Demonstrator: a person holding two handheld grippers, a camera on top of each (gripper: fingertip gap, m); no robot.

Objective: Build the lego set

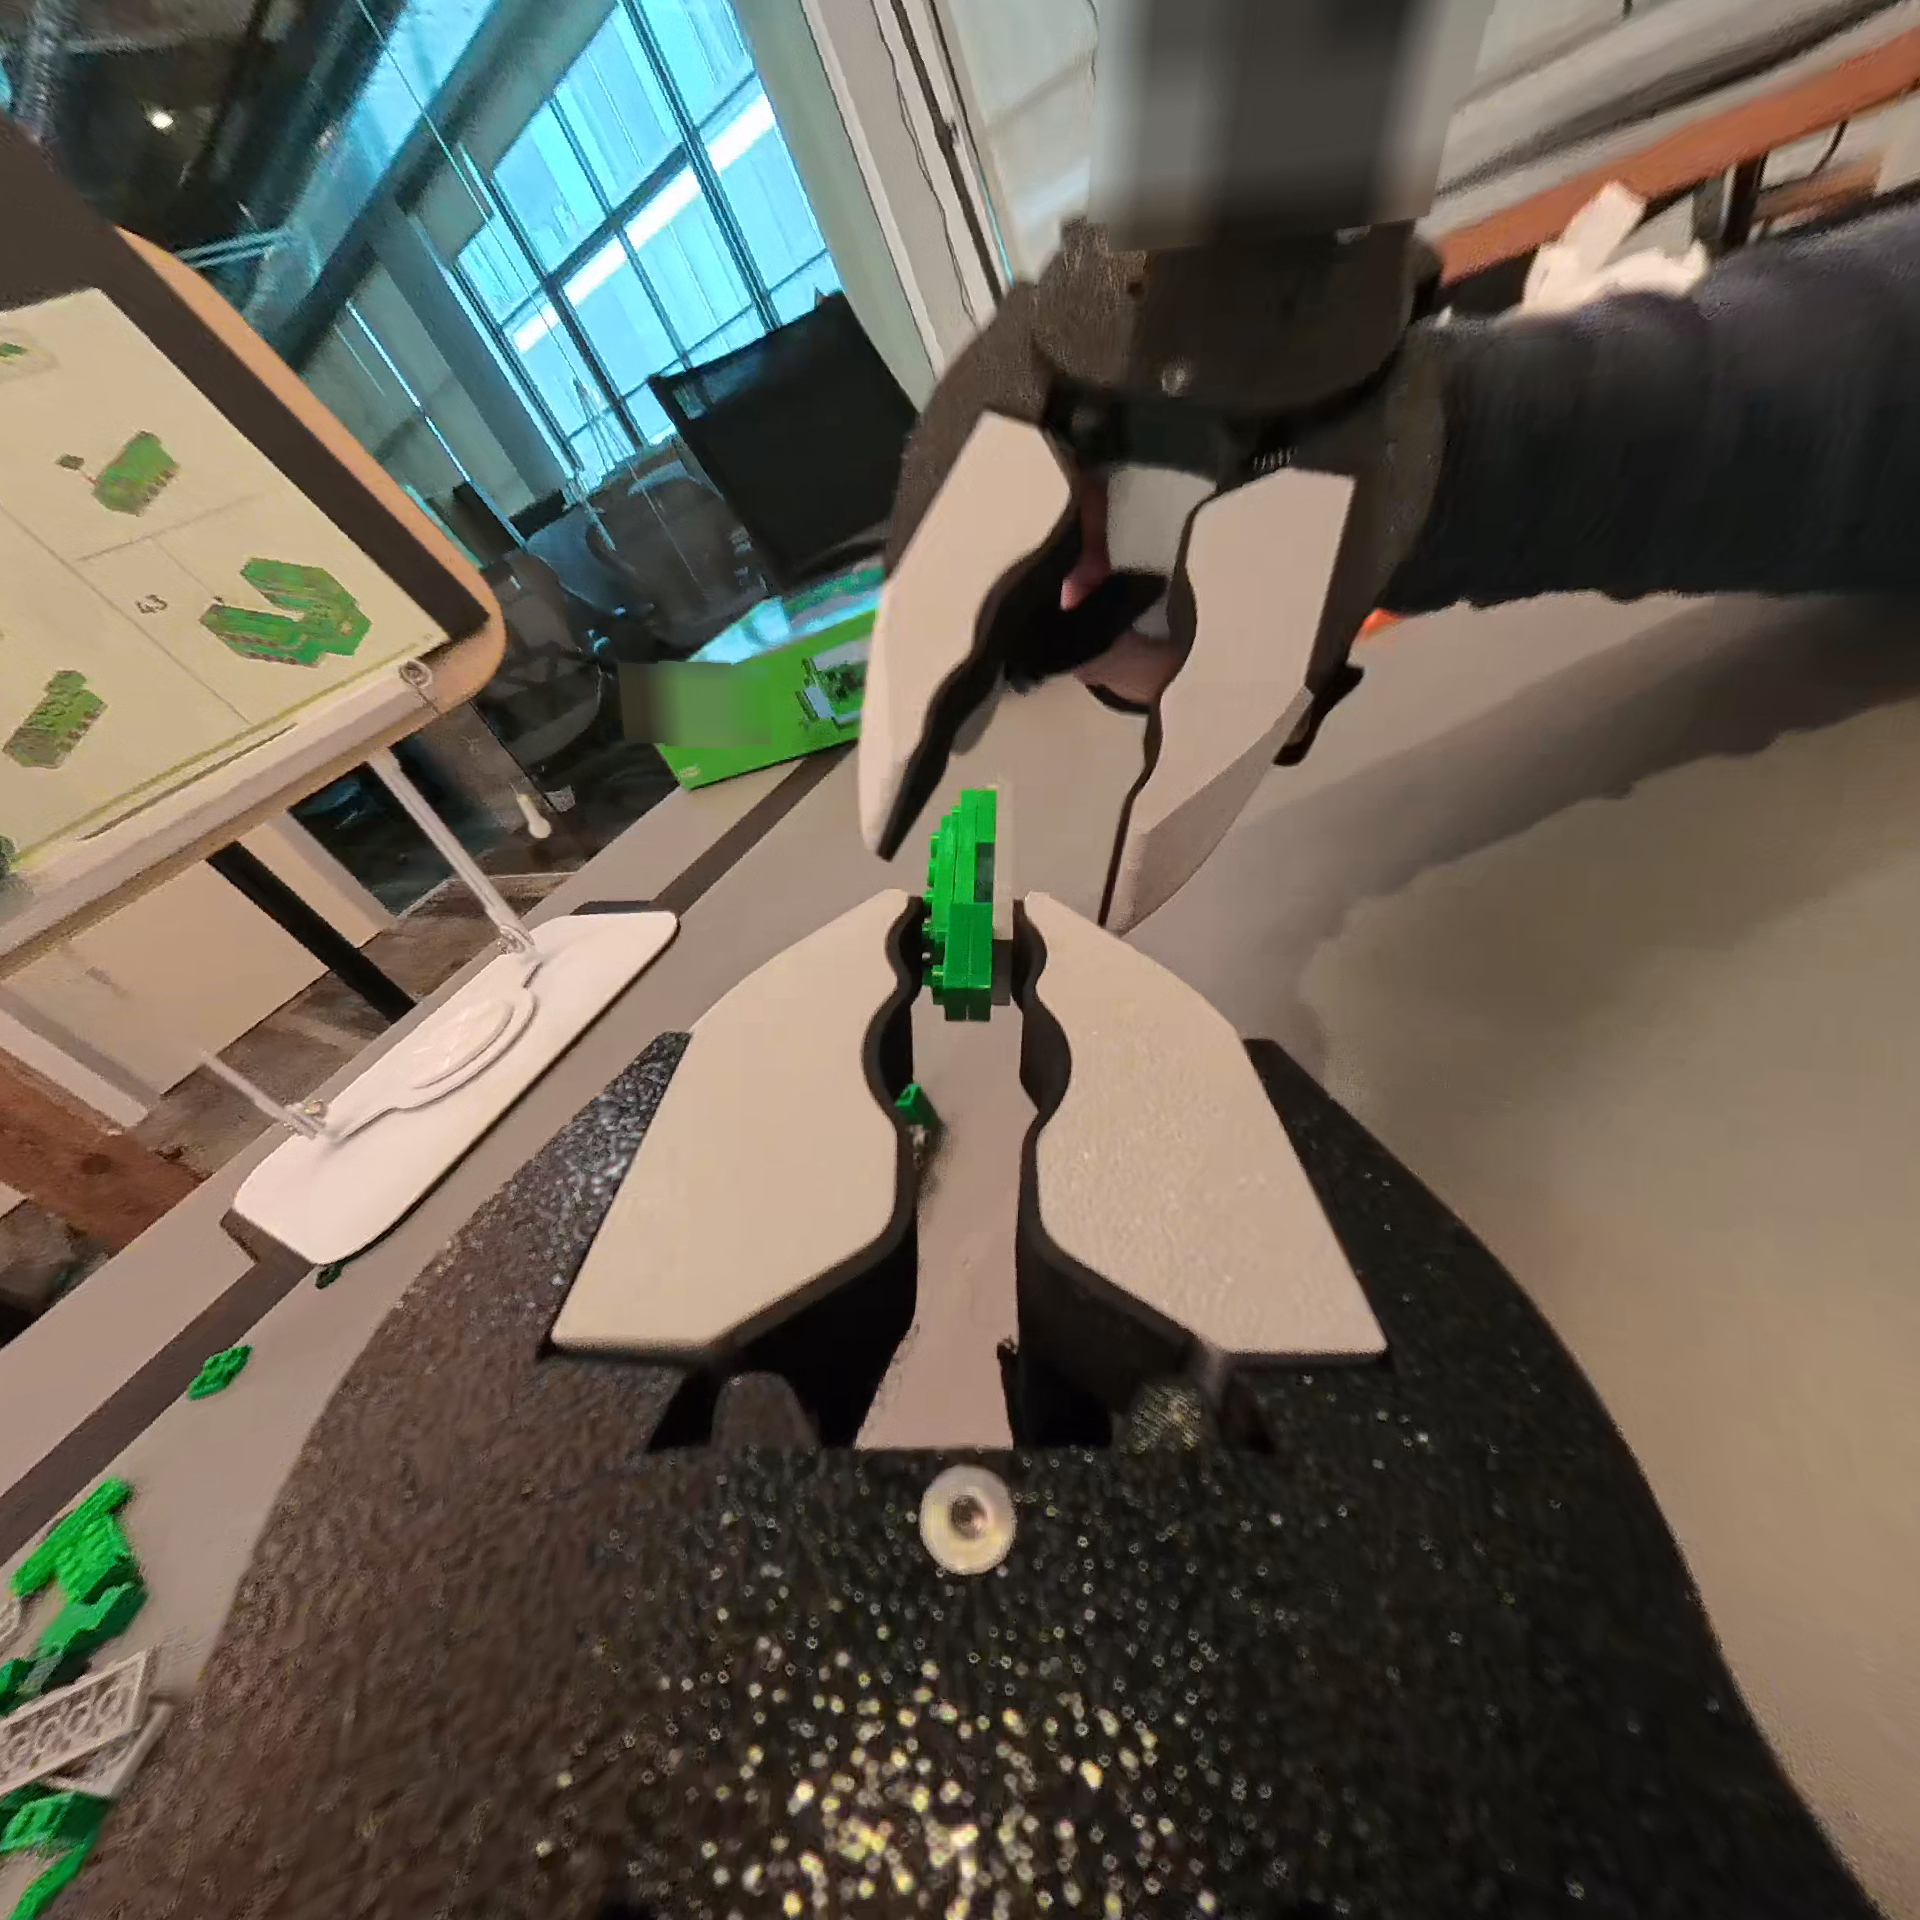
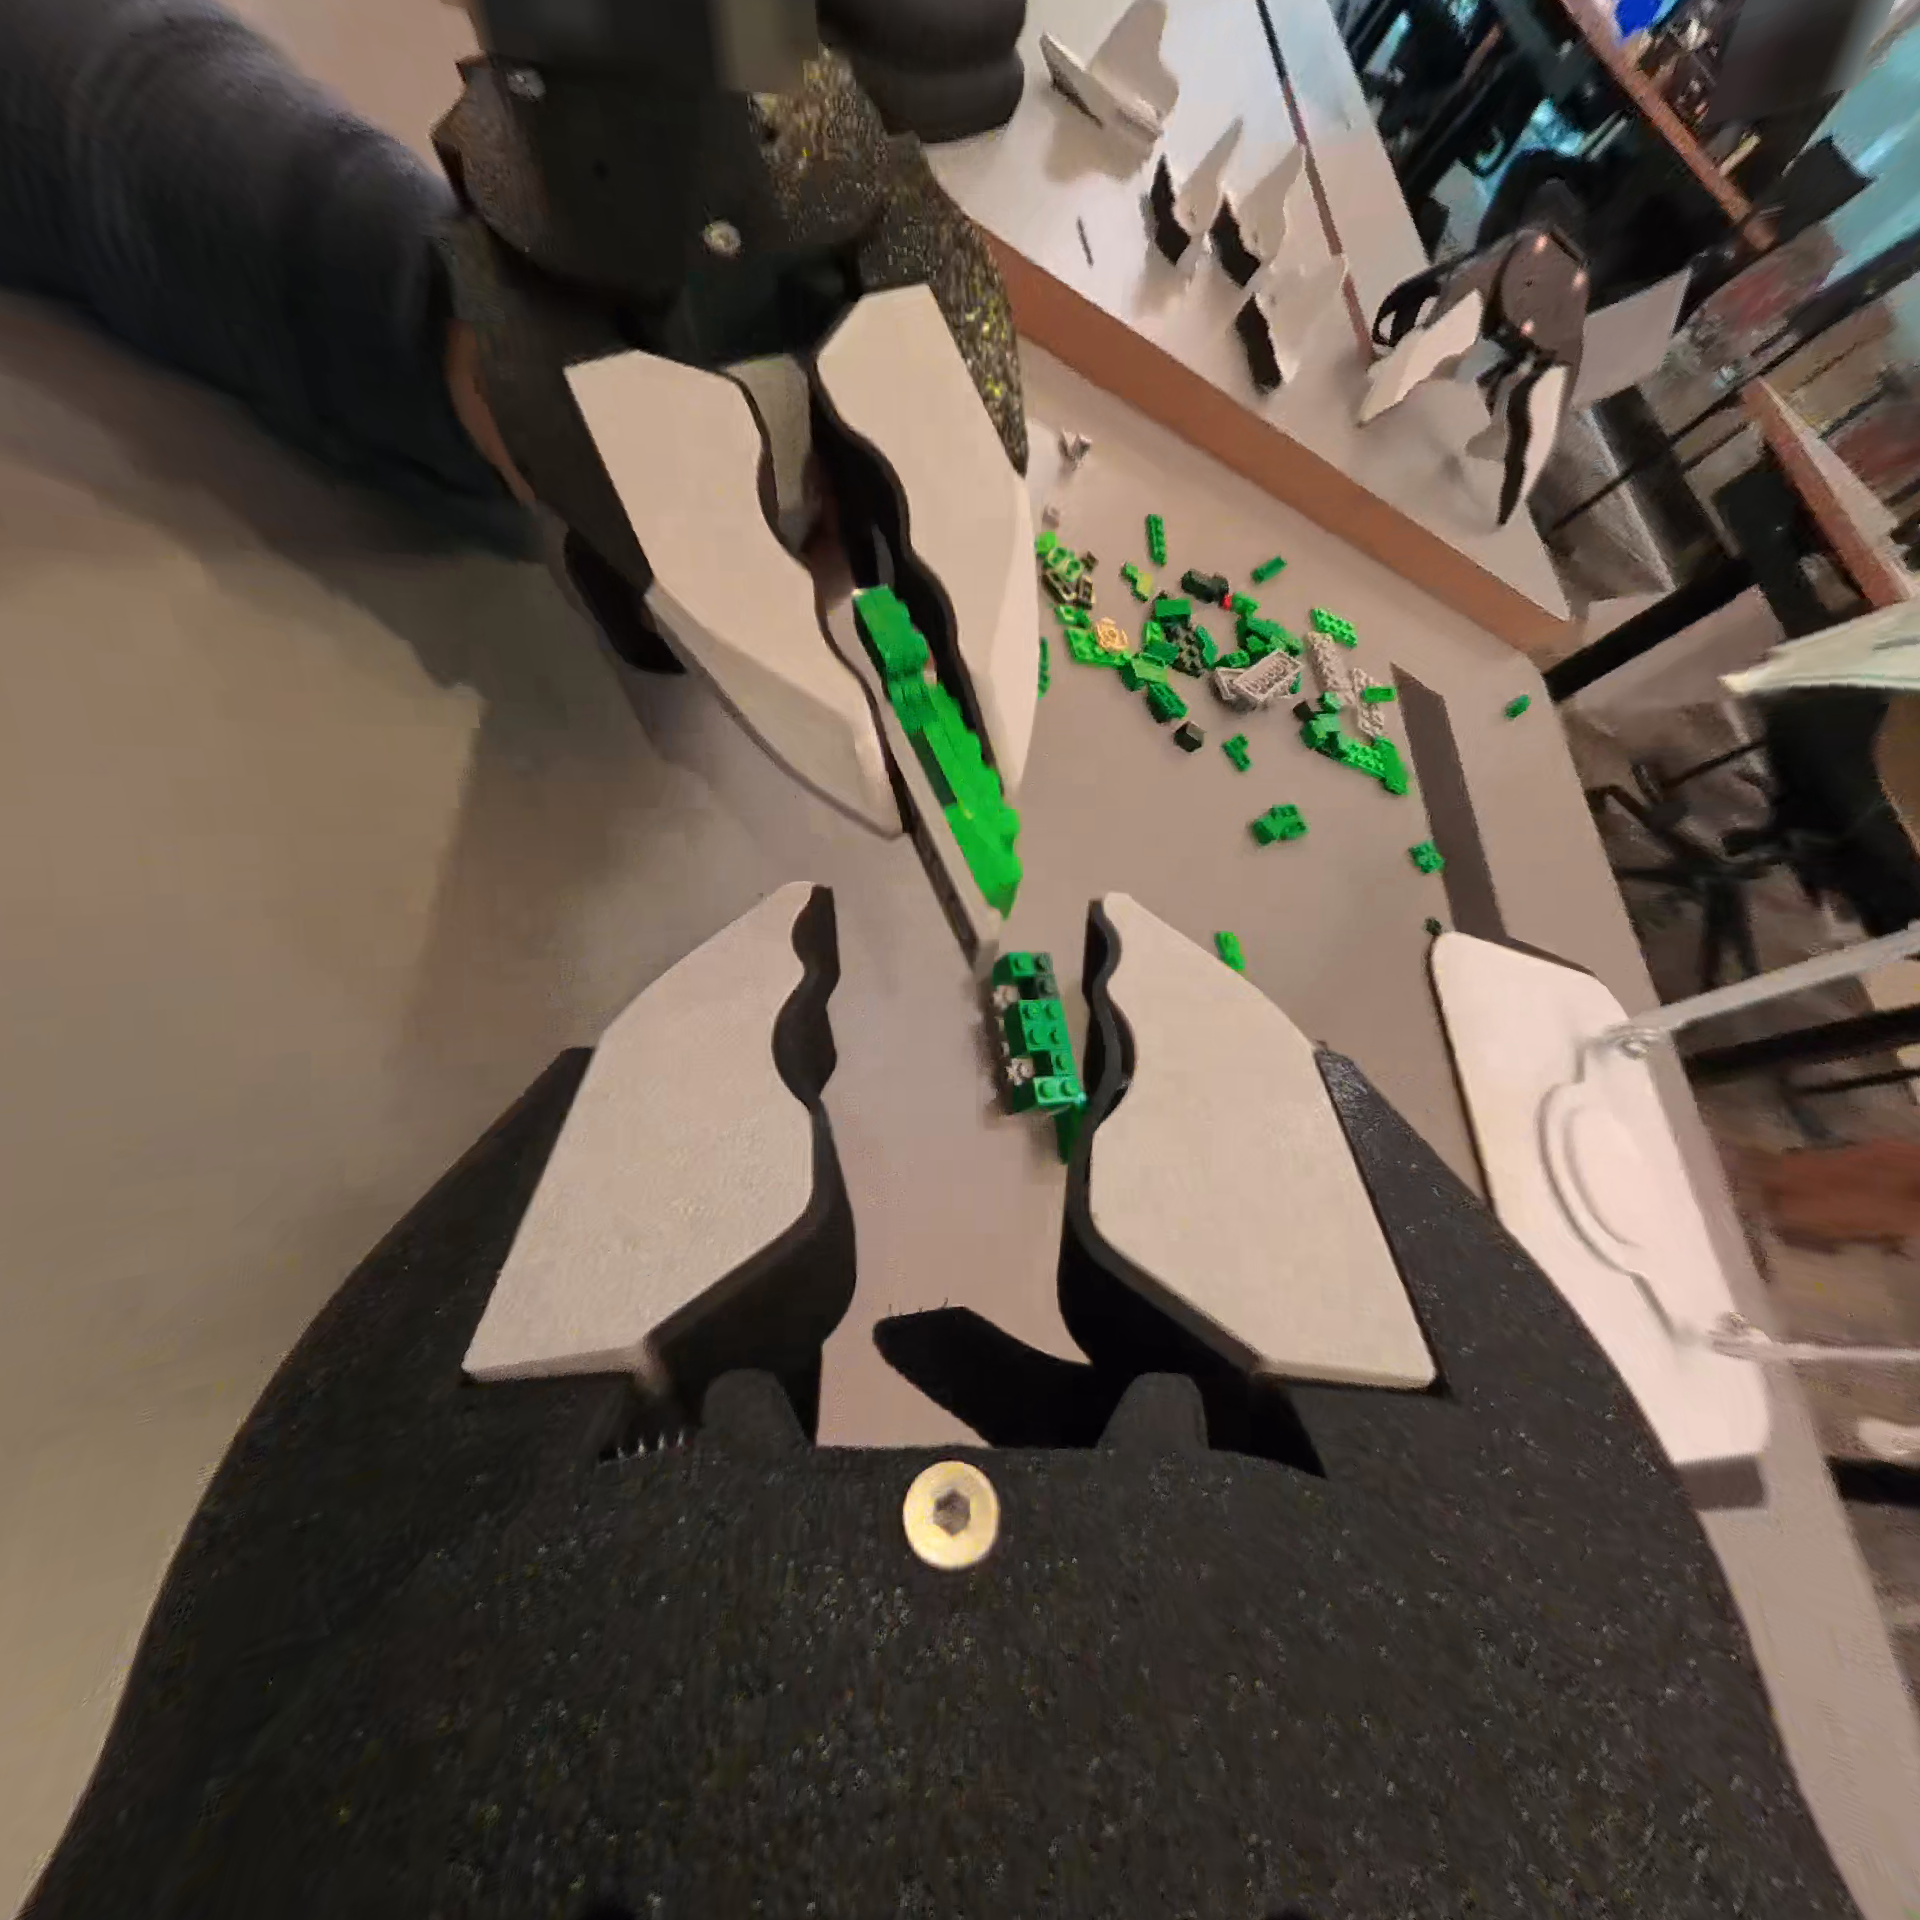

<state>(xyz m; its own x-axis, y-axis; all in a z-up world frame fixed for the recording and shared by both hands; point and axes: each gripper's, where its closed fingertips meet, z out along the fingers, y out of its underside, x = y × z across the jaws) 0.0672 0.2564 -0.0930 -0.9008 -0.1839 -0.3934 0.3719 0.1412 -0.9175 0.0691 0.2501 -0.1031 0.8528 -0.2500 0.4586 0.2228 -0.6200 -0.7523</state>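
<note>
My left gripper (image 1: 971, 916) is shut on a flat green Lego assembly (image 1: 966, 894) and holds it on edge above the grey table (image 1: 1558, 1039). In the right wrist view the left gripper (image 2: 951, 800) comes in from the top with the same assembly (image 2: 940, 748) between its fingers. My right gripper (image 2: 956, 909) is open and empty; its tips face the assembly's lower end. In the left wrist view it (image 1: 1000, 878) hangs open just above the assembly. A small green and black sub-assembly (image 2: 1034, 1039) lies on the table by the right gripper's right finger.
A pile of loose green, grey and black bricks (image 2: 1226, 655) lies farther along the table, with more (image 1: 73, 1621) at my left. An instruction booklet (image 1: 187, 582) sits on a stand with a white base (image 1: 457, 1049). A green box (image 1: 769, 717) stands at the table's far edge.
</note>
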